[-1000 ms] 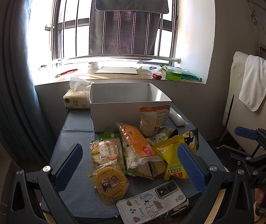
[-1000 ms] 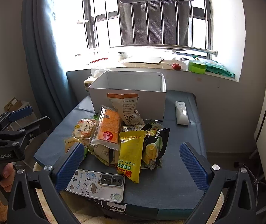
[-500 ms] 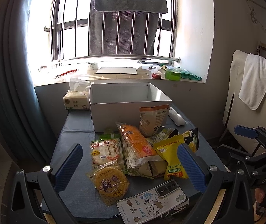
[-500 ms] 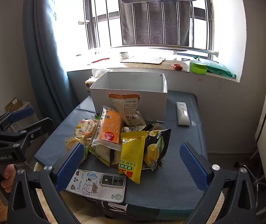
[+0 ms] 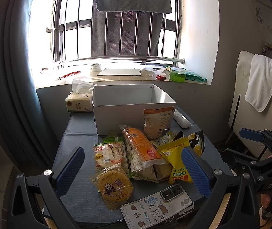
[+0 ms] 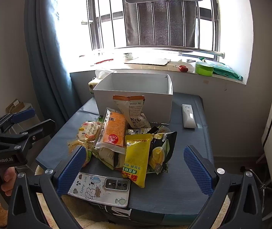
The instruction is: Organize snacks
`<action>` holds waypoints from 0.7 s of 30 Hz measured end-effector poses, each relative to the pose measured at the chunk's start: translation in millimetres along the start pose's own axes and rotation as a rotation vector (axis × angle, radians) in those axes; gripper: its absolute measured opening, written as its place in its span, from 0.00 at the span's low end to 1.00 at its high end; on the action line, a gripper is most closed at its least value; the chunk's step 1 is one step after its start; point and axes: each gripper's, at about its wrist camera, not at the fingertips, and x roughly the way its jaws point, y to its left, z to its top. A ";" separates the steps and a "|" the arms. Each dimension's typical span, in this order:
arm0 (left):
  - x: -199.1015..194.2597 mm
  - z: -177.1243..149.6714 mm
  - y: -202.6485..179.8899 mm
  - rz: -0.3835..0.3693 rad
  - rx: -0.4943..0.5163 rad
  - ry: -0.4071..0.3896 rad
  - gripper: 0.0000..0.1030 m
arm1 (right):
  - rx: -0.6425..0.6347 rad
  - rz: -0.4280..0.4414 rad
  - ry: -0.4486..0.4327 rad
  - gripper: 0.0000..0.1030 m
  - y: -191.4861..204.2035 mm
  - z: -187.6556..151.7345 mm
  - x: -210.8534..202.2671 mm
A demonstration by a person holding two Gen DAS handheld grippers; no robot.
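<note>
A pile of snack packets lies on the blue table in front of an open white box, which also shows in the right wrist view. The pile holds an orange packet, a yellow packet, a round cracker pack, a rice-cracker pack and a beige bag leaning on the box. My left gripper is open and empty, short of the pile. My right gripper is open and empty above the table's near edge.
A phone in a cartoon case lies at the table's front edge. A white remote lies right of the box. A tissue pack stands left of it. Curtain at left, windowsill clutter behind, a white towel on a chair at right.
Both grippers stay open and nearly still. The right wrist view has crept slightly closer to the pile.
</note>
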 end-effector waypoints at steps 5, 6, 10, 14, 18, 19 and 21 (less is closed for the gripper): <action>0.6 -0.4 1.8 -0.001 -0.004 0.003 1.00 | -0.001 0.005 0.001 1.00 -0.7 -0.3 0.5; 0.6 -0.4 1.8 -0.001 -0.003 0.003 1.00 | -0.001 0.005 0.001 1.00 -0.8 -0.4 0.5; 1.0 -0.6 0.5 -0.002 0.000 0.003 1.00 | 0.003 0.006 0.001 1.00 -1.2 -0.8 1.3; 0.5 -1.0 0.5 -0.001 0.002 0.002 1.00 | 0.003 0.006 0.005 1.00 -1.1 -1.0 2.4; -0.3 -0.8 1.8 -0.004 -0.002 0.002 1.00 | 0.003 0.006 0.006 1.00 -0.9 -1.3 3.6; -0.3 -0.8 1.8 -0.003 -0.001 0.002 1.00 | 0.004 0.008 0.007 1.00 -0.9 -1.4 4.2; -0.8 -1.0 1.8 -0.001 0.004 -0.001 1.00 | 0.006 0.009 0.010 1.00 -1.0 -2.1 5.9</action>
